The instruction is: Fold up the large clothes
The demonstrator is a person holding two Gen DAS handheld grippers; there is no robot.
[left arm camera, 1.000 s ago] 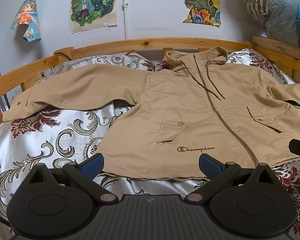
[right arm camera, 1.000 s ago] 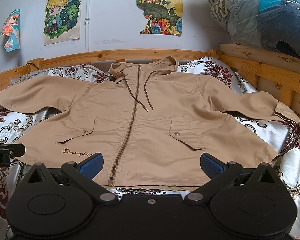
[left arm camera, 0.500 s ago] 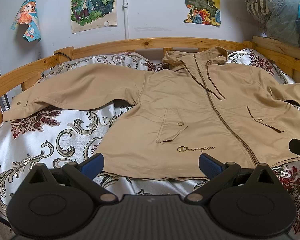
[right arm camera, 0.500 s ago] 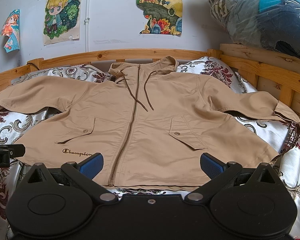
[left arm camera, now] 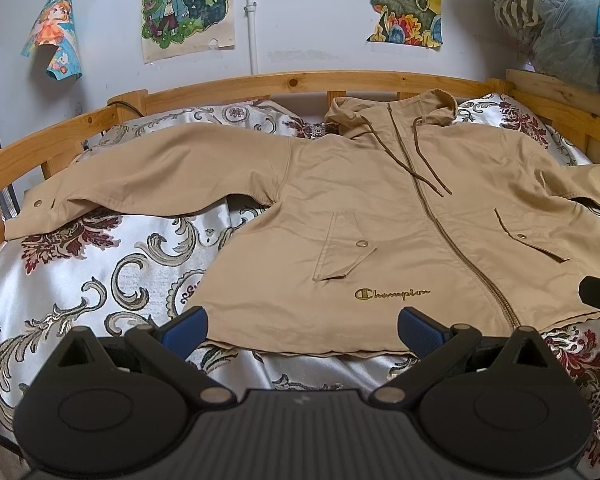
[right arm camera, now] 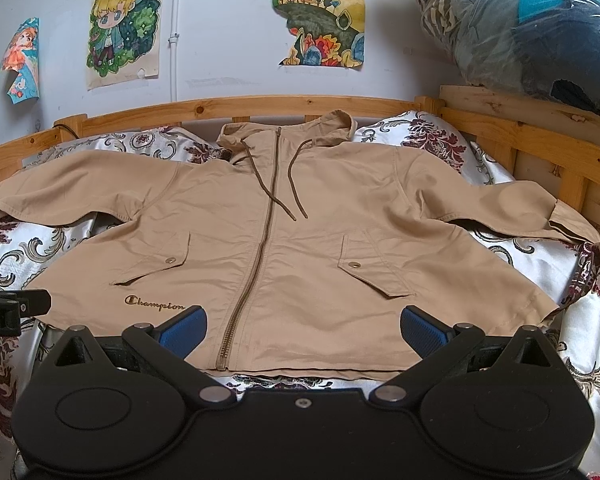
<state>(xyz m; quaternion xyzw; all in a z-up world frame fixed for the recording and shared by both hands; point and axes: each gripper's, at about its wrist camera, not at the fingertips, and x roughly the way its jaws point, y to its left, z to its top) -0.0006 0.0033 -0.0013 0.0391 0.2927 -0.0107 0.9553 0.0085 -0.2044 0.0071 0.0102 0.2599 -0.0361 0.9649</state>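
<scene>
Tan jacket lies flat (zipped); both grippers' fingers spread wide, empty.

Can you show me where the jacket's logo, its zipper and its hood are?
logo (left arm camera: pixel 392 293): left wrist view, on the embroidered lettering.
zipper (right arm camera: pixel 260 256): right wrist view, mid-length.
hood (right arm camera: pixel 324 126): right wrist view, on its folded fabric.

One tan hooded jacket on one wooden bed frame; two flap pockets; two drawcords; three drawings taped to the wall; two grippers, left and right, jaws spread wide.
</scene>
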